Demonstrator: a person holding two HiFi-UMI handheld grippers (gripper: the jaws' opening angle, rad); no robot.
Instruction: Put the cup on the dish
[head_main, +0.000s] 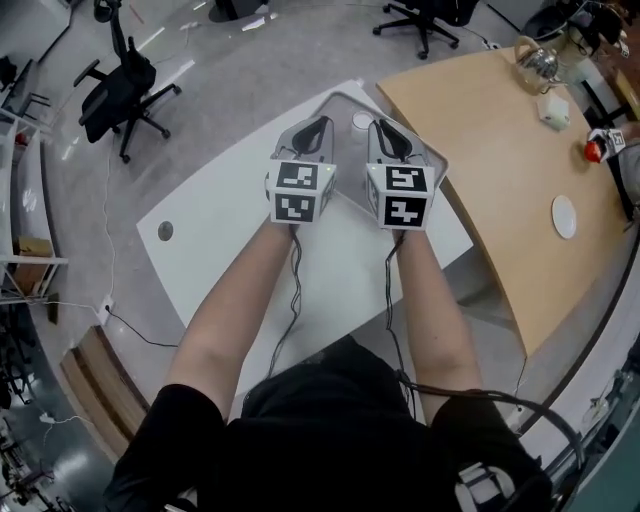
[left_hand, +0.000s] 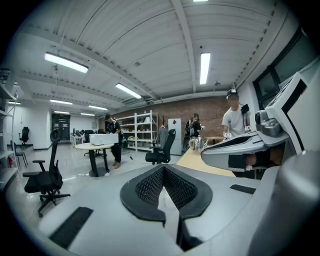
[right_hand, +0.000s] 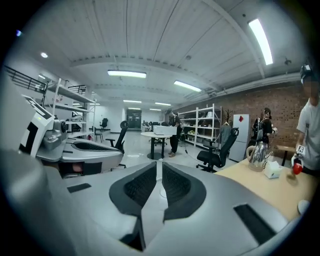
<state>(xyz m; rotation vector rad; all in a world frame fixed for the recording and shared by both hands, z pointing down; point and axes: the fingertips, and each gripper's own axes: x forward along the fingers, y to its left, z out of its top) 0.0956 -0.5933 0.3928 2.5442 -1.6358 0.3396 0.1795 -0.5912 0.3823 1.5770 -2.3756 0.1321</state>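
The person holds both grippers side by side above the far corner of the white table (head_main: 210, 250), forearms stretched out over it. The left gripper (head_main: 318, 125) has its fingers clenched: in the left gripper view the ribbed pads (left_hand: 150, 186) meet at their tips, with nothing between them. The right gripper (head_main: 386, 126) grasps nothing either. In the right gripper view its pads (right_hand: 176, 184) stand only a narrow slit apart, and bare tabletop shows through the slit.

Between the two gripper tips, close to that far corner, sits a small white round thing (head_main: 362, 121). It is too small to tell whether it is the cup.

The wooden table (head_main: 480, 150) stands just beside the white one, on the person's right. A white dish (head_main: 565, 216) lies flat on it near its right-hand edge, well apart from both grippers. Toward the far end of the wooden table stand a glass kettle (head_main: 537, 62), a small white box (head_main: 553, 110) and a small red object (head_main: 593, 151). A black office chair (head_main: 120, 95) stands on the floor beyond the white table's left end.
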